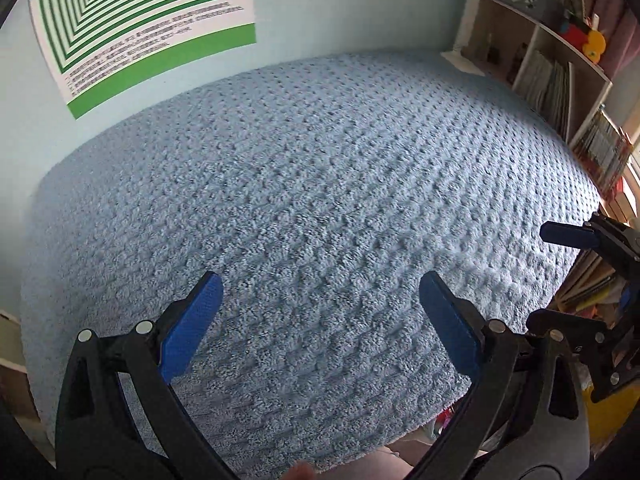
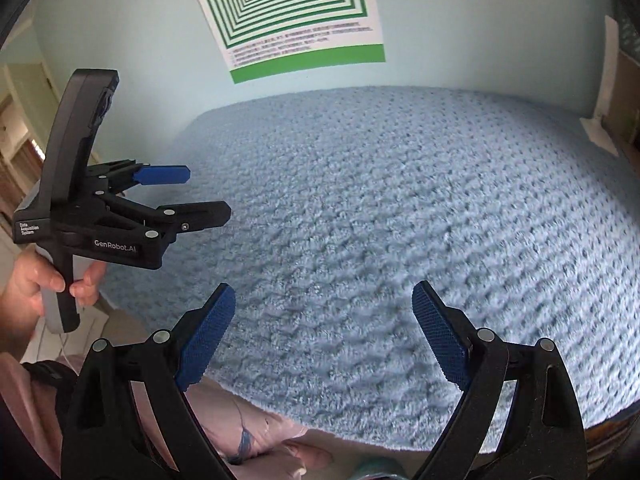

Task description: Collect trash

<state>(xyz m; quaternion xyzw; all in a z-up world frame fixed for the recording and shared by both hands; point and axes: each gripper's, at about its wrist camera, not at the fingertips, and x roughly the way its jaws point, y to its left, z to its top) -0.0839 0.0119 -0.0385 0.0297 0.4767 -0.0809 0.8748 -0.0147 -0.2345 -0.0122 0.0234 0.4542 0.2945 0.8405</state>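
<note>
The poster [image 1: 132, 28] text is way too blurry to read in either view, and its top runs off the frame at 12 o'clock. The bookshelf [image 1: 560, 80] around 2 o'clock in the left wrist view gets chopped by the edge, and the book spines and toys on it are too small to make out. The right tool [image 1: 576, 276] only pokes in at 3 o'clock there, mostly cut off. The blue blanket [image 2: 360, 220] has its near edge hidden behind the tool arms. There's pinkish fabric [image 2: 256, 440] at 6 o'clock in the right wrist view, can't tell what it is.
</note>
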